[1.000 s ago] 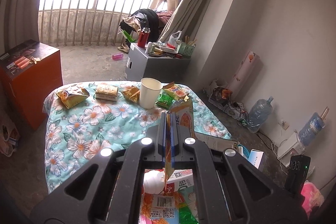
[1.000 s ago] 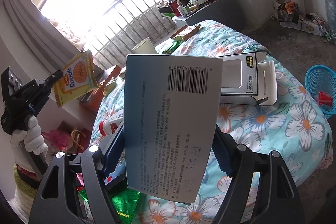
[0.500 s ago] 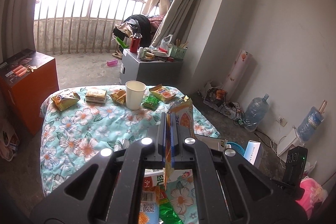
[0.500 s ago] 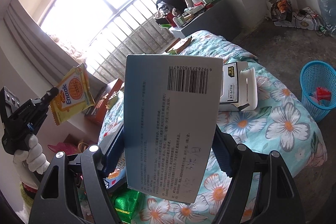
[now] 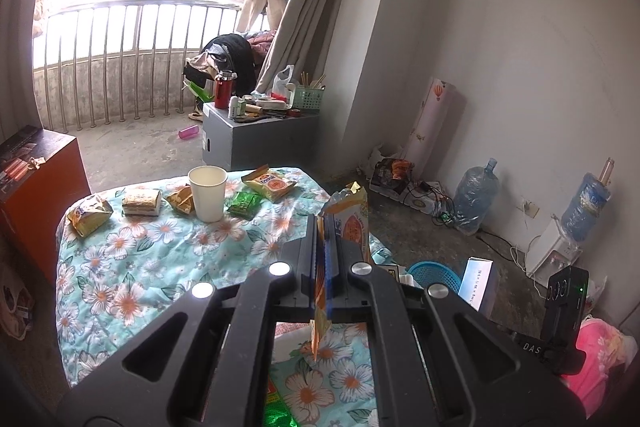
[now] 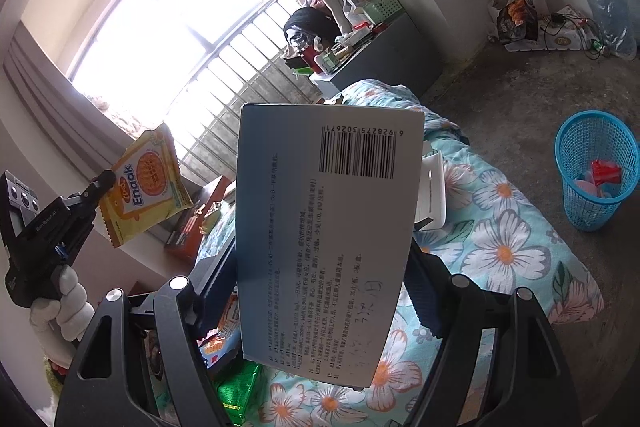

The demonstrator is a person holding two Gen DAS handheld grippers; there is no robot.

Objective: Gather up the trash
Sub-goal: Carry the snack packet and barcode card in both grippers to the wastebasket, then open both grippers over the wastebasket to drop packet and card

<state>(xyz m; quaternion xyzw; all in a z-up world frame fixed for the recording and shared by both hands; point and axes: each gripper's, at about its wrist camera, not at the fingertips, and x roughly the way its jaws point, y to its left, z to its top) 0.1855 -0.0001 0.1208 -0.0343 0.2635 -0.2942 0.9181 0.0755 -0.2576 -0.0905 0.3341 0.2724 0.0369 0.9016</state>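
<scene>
Floral bed (image 5: 120, 267) with snack litter; both tools loaded above it.

Left hand-held gripper (image 5: 324, 247) pinches a light, crinkly biscuit wrapper (image 6: 146, 183) by its edge; right hand-held gripper (image 6: 320, 291) clamps a stiff, light carton (image 6: 324, 227) across its sides. Blue basket (image 6: 596, 167) waits on the floor.

One paper cup (image 5: 207, 193) and five snack packets (image 5: 270, 183) are counted on the bed (image 5: 120, 267). Two water jugs (image 5: 476, 195) and one blue basket (image 6: 594, 169) are seen on the floor.
</scene>
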